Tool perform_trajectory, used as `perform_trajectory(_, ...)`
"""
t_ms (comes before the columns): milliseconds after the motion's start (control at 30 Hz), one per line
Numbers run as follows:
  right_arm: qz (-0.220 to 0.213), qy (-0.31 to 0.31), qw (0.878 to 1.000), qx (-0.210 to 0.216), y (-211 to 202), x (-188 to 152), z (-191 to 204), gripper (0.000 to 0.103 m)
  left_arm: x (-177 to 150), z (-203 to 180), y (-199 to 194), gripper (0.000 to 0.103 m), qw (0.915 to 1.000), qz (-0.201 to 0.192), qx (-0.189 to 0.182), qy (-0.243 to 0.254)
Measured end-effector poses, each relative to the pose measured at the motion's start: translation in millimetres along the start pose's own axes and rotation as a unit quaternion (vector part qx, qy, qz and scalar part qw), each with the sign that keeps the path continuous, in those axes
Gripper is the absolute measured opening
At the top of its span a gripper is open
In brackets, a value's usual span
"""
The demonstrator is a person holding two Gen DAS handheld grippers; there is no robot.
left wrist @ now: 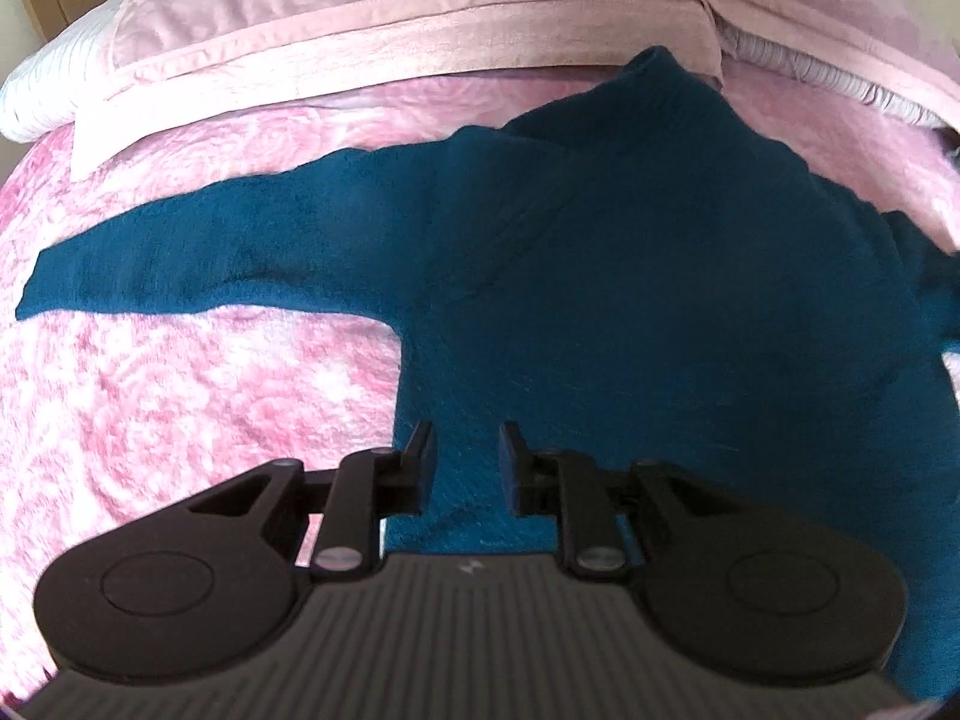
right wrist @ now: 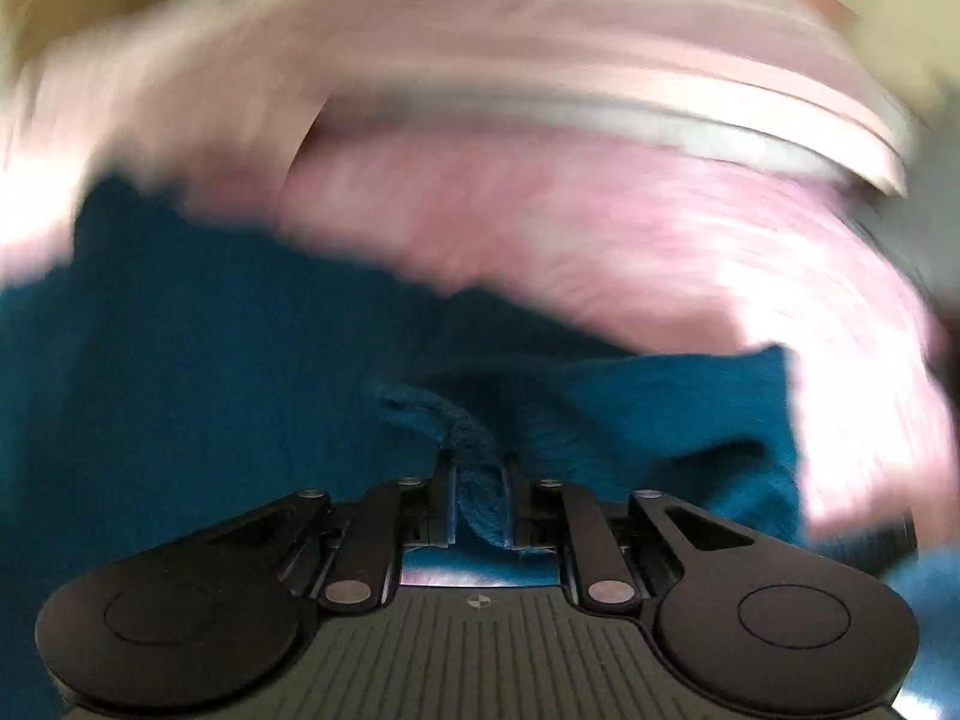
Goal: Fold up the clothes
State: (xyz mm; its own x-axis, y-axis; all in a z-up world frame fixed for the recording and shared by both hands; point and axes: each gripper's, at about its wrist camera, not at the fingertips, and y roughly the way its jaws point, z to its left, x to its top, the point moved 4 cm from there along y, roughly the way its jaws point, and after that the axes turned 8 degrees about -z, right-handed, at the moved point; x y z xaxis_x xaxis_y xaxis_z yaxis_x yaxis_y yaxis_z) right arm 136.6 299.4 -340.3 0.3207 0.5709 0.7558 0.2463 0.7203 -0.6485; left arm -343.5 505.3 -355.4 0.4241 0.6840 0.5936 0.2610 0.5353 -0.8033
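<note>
Nearest the lens, the left claw (left wrist: 465, 465) hangs slightly spread and empty over the teal sweater (left wrist: 600, 276) lying flat on the pink bed (left wrist: 180, 390), its sleeve reaching the frame's left, while the right claw (right wrist: 478, 501) pinches a sweater fold, so the sleeve fold seems begun and next needs carrying inward.

Each camera sits just behind its tongs and looks forward and steeply down onto the bed (left wrist: 180, 390). The left wrist view hangs above the teal sweater (left wrist: 630, 276), facing the pillows (left wrist: 360, 30). The right wrist view is nearer the cloth and blurred. Both views share the sweater and the pink bedcover.
</note>
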Motion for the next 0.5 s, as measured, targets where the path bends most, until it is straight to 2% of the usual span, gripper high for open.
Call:
perform_trajectory(33, -0.026, 0.063, 0.998, 0.0, -25.3, 12.4, -21.5, 0.012, 1.6, -0.3, 2.4, 0.018, 1.0, 0.0, 0.002, 0.003)
perform_trajectory(100, -0.082, 0.171, 0.982, -0.02, -78.1, 27.6, -65.1, 0.012, 4.6, 0.2, 5.2, 0.018, 1.0, -0.001, 0.005, 0.006)
perform_trajectory(133, -0.111, 0.215, 0.969, -0.046, -104.2, 29.4, -91.5, 0.012, 6.1, 1.0, 6.4, 0.018, 1.0, 0.0, 0.006, 0.007)
perform_trajectory(200, -0.161, 0.294, 0.937, -0.101, -153.2, 30.6, -144.2, 0.011, 8.2, 2.4, 9.8, 0.018, 0.9999, 0.002, 0.007, 0.008)
perform_trajectory(333, -0.148, 0.366, 0.888, -0.237, -184.8, -1.2, -240.7, 0.012, 11.8, 5.1, 20.3, 0.018, 0.9999, 0.004, 0.012, 0.0)
perform_trajectory(367, -0.116, 0.375, 0.879, -0.27, -181.0, -13.3, -257.3, 0.012, 13.3, 6.6, 22.4, 0.018, 0.9999, 0.004, 0.014, -0.005)
perform_trajectory(467, -0.027, 0.362, 0.858, -0.362, -167.1, -40.4, -279.6, 0.014, 19.4, 13.7, 26.6, 0.027, 0.9996, 0.001, 0.024, -0.014)
perform_trajectory(500, -0.032, 0.352, 0.865, -0.357, -163.1, -38.8, -267.0, 0.014, 21.8, 17.3, 25.9, 0.031, 0.9994, -0.004, 0.03, -0.015)
